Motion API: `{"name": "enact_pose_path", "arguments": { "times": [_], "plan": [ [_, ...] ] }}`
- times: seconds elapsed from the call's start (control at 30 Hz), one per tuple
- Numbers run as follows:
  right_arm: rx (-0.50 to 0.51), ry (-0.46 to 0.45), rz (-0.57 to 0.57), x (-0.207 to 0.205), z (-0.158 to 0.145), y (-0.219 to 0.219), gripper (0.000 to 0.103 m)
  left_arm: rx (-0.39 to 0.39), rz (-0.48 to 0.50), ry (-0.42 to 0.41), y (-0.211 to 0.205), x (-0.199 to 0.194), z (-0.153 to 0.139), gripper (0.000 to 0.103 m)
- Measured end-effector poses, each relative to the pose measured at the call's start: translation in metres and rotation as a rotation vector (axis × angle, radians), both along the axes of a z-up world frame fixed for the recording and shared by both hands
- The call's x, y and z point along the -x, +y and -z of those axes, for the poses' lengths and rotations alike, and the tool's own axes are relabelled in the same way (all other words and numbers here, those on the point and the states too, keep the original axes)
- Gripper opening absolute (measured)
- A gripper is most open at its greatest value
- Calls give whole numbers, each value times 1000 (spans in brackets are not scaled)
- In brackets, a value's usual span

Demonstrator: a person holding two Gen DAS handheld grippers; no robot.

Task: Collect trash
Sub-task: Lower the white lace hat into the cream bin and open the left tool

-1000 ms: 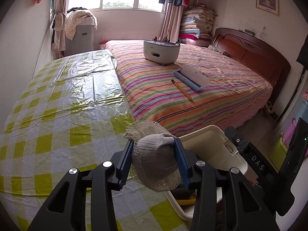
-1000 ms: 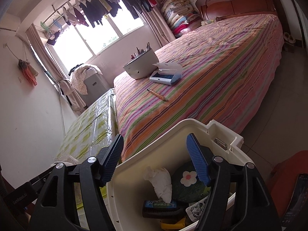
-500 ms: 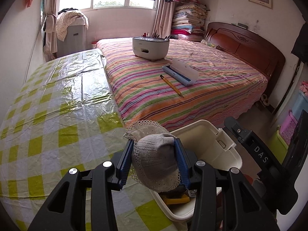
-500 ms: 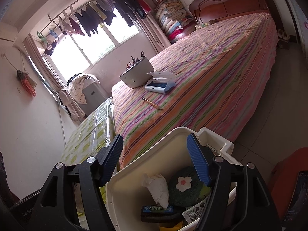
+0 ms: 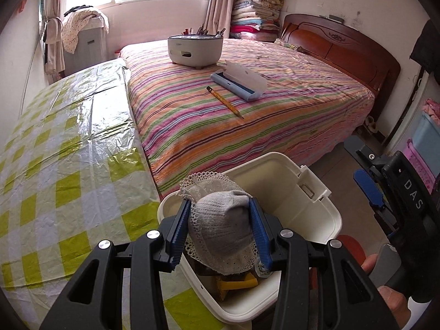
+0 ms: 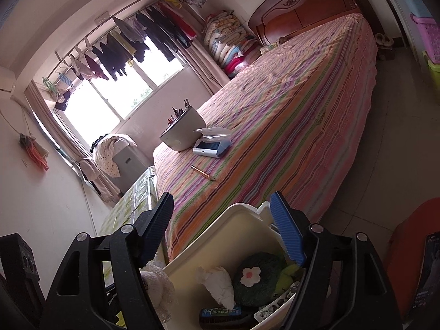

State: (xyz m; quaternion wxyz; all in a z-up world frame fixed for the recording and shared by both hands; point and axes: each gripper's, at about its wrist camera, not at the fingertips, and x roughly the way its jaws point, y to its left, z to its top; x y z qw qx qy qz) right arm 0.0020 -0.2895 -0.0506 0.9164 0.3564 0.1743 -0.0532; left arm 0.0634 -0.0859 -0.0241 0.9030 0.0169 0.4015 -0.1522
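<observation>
While my left tongs (image 5: 220, 238) pinch the grey knitted sock with its lace trim (image 5: 222, 231) over the near edge of the white bin (image 5: 324, 214), I judge the step in hand to be the drop. To do it well I would carry the sock further over the open middle, clear of the rim, and only then let the pads part, so the lace does not snag on the wall or spill onto the checked table (image 5: 68, 165). I would keep my right tongs (image 6: 221, 229) out of the falling path; they stand spread with nothing pressed between the pads, straddling the bin's far wall above a crumpled tissue (image 6: 217, 283) and a green pad with a flower (image 6: 253, 277).

Compared with a second ago, the bin sits more squarely under the left tongs, where before the sock hung mostly over the table. The grip on the sock looks unchanged. My right tongs have just been opening a little wider, with no item clamped between them, and their view has rolled.
</observation>
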Motion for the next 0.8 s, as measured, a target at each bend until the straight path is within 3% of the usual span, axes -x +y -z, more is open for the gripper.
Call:
{"name": "enact_pose_path", "arguments": {
  "times": [0.8],
  "plan": [
    [-60, -32, 54, 11, 2, -16, 74, -58, 100, 61, -45, -8, 21, 47]
  ]
}}
